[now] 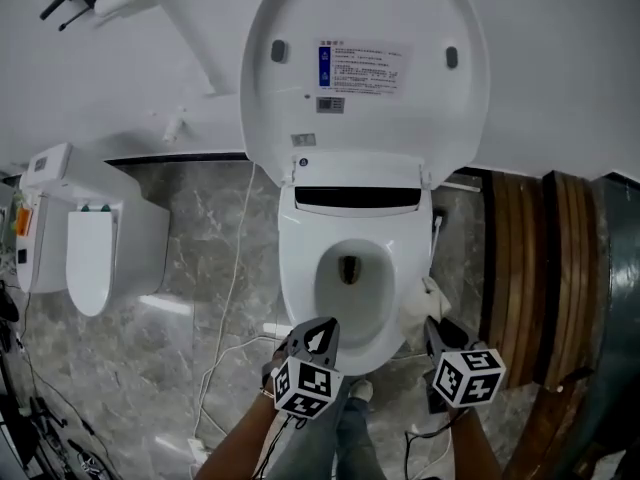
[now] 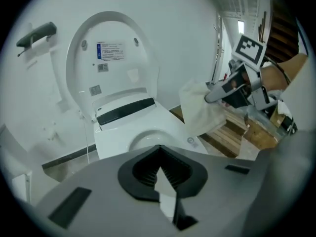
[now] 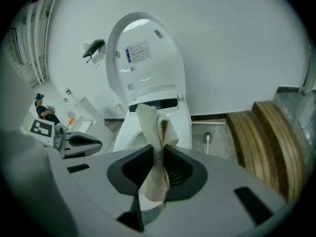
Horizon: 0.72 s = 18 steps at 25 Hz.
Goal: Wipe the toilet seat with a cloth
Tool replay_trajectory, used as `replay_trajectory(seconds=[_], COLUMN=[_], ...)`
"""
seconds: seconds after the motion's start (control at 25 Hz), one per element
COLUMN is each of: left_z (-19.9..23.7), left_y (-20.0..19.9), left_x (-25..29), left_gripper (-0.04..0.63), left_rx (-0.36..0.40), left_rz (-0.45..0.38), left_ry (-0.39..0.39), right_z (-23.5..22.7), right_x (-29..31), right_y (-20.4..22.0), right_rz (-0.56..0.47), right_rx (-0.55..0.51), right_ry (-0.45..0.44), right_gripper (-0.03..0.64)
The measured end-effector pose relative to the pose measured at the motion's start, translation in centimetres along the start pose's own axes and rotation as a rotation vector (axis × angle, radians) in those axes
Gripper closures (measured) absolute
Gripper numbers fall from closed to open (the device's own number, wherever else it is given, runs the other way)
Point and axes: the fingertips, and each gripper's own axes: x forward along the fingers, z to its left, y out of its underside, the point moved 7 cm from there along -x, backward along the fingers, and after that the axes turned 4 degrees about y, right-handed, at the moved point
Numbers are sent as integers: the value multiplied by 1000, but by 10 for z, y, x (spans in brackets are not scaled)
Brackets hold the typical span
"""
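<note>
The left gripper (image 1: 318, 336), a grey two-jaw tool at lower centre of the head view, points obliquely down with its jaws together and nothing between them. The right gripper (image 1: 437, 330), at lower right, has its jaws clamped on a pale bunched cloth (image 3: 157, 152). The left forearm (image 1: 240, 446) and right forearm (image 1: 480, 450) enter from the bottom edge.

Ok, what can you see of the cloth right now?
The cloth is off-white and soft, slightly nubbly like towelling. It is bunched and pinched between the shut jaws of the right tool, with one folded end standing above them and a short tail below. Seen from the left tool's side, it hangs as a crumpled sheet in the air beside the toilet seat. Only the tool appears to touch it.
</note>
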Motion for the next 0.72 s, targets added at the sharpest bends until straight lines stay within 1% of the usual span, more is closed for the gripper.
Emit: replay_trajectory(seconds=[0.12, 0.24, 0.32, 0.44, 0.52, 0.6, 0.64, 0.72], left_z=[22, 41, 51, 61, 66, 72, 75, 78], left_y=[-11, -20, -23, -24, -21, -16, -13, -6], left_x=[5, 14, 19, 25, 28, 32, 34, 37], left_gripper=[584, 584, 584, 584, 584, 584, 584, 584], left_rx=[-77, -120, -134, -134, -140, -151, -157, -169], left_rz=[-41, -64, -71, -68, -59, -50, -46, -37], left_ry=[-12, -28, -27, -18, -13, -10, -9, -4], right_z=[-7, -11, -10, -4, 1, 3, 3, 2], right_x=[23, 45, 61, 89, 112, 138, 150, 171], right_y=[-31, -69, -93, -120, -126, -125, -122, -114], right_rz=[8, 2, -3, 8, 29, 73, 104, 175], right_rx=[-151, -394, -605, -974, -1180, -1307, -1341, -1372], right_ry=[46, 128, 212, 367, 428, 436, 424, 377], right_gripper=[541, 541, 541, 541, 541, 541, 541, 541])
